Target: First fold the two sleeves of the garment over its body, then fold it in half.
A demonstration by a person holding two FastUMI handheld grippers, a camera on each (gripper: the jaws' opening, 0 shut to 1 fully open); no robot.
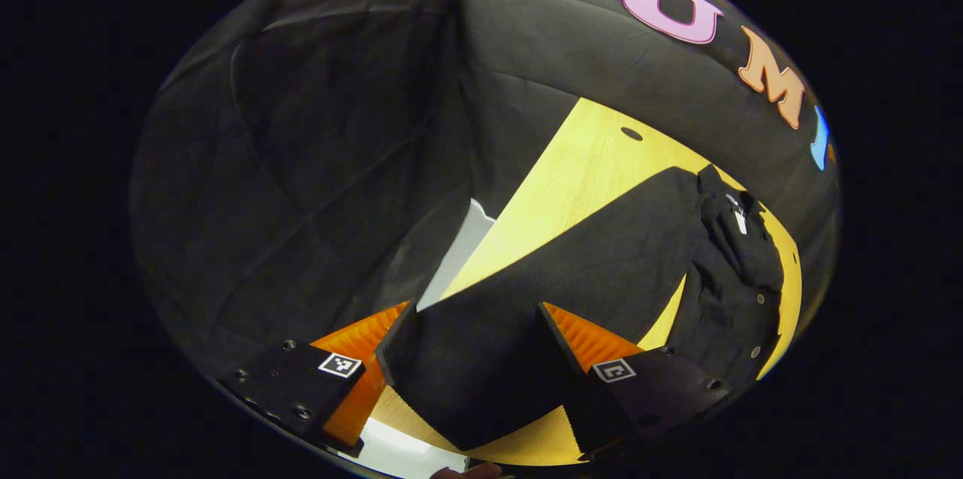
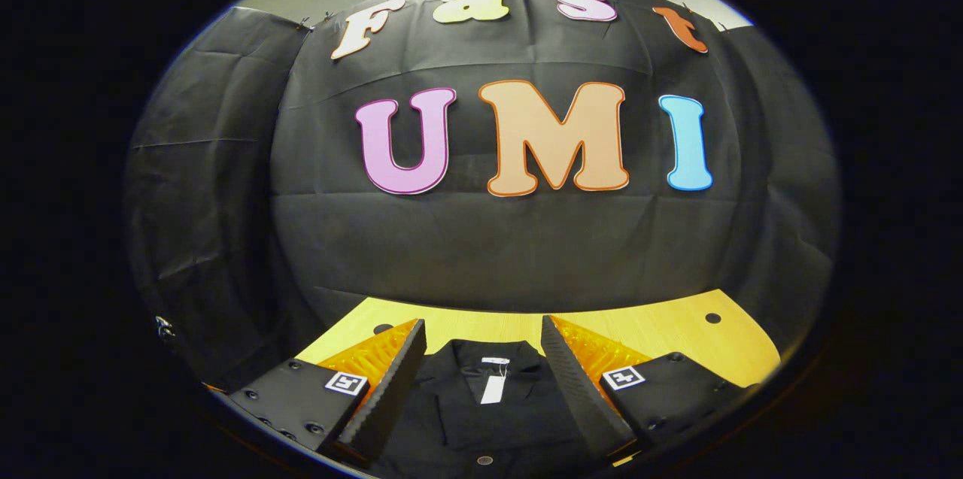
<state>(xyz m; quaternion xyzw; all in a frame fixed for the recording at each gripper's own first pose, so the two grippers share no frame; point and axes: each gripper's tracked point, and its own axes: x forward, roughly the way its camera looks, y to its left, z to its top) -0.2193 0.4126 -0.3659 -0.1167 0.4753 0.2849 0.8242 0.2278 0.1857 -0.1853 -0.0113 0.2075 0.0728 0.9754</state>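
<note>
Lying spread on the yellow wooden counter is a black garment, seen in the left gripper view stretching from the near edge away toward its collar, which is sitting at the far right with a small white tag showing. A row of small buttons is running down the rumpled front on the right side (the cloth there is bunching into folds, while the nearer part is lying flat). One sleeve is reaching down between the fingers of the left gripper, whose jaws are standing wide apart with the sleeve cloth lying in the gap; whether either finger is touching the fabric cannot be told. A small dark hole is showing in the bare counter beyond the garment.

In the right gripper view the collar with its white tag is facing the camera, lying between the fingers of the right gripper, and a button is sitting at the bottom edge. These jaws are also standing apart, not pressing on the cloth. Bare counter is stretching behind the collar, with dark holes at both far corners, and the black cloth wall is rising just beyond it.
</note>
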